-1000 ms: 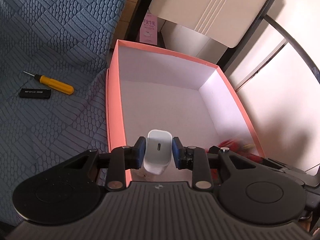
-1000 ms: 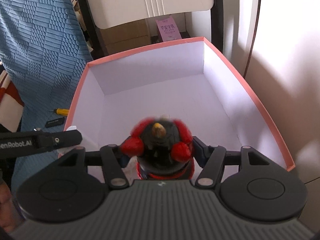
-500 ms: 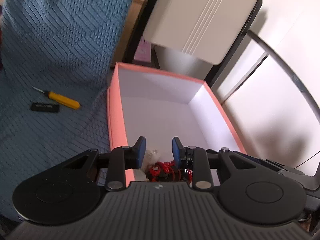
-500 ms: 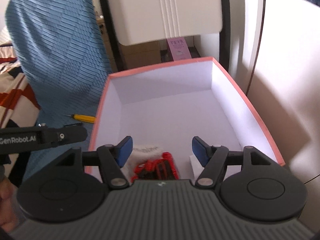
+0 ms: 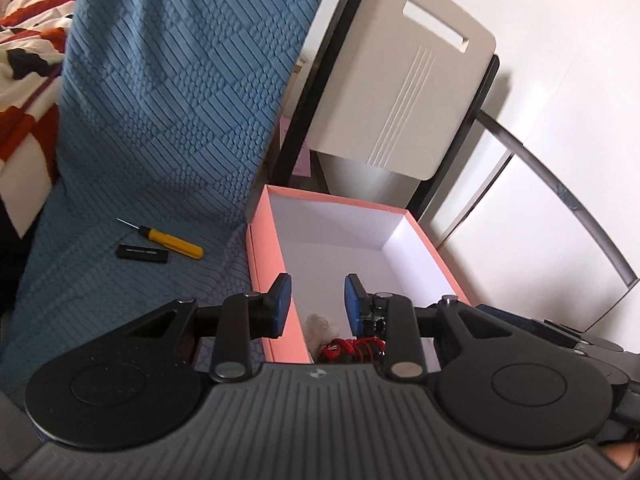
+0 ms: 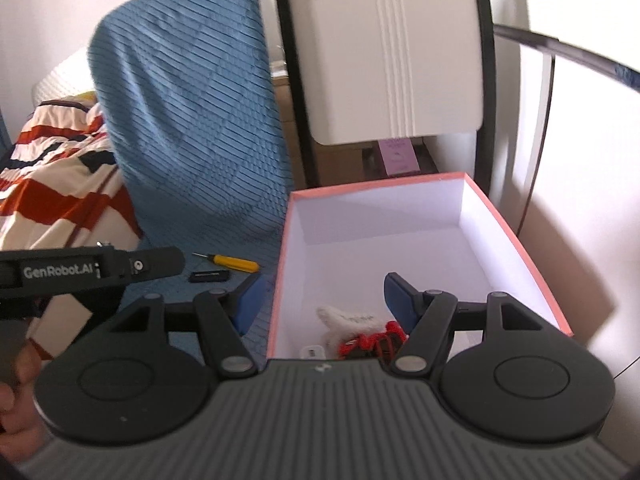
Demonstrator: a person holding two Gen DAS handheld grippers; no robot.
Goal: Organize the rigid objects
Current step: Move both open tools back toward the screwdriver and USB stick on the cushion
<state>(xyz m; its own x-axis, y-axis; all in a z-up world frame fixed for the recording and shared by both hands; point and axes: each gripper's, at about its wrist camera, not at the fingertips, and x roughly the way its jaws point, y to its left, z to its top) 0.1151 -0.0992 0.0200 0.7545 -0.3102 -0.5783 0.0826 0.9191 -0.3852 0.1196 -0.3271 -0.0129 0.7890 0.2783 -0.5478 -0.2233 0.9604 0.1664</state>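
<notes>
Pink box [image 6: 516, 240] sits on the blue chair cover [image 5: 120, 280], catching the hard stuff: red toy [image 6: 368, 344] and white charger [image 6: 314, 351] inside. Yellow screwdriver [image 5: 172, 239] and black stick [image 5: 142, 253] lie outside. My left gripper [image 5: 316, 304] and right gripper [image 6: 320, 304] have jaws apart, empty.

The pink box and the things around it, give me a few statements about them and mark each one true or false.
1. The yellow screwdriver lies inside the pink box. False: it lies on the blue cover, outside the box.
2. The black stick lies beside the screwdriver. True.
3. The left gripper grips a white charger. False: its jaws are empty.
4. A red and black toy lies in the box's near end. True.
5. The right gripper has open jaws with nothing between them. True.
</notes>
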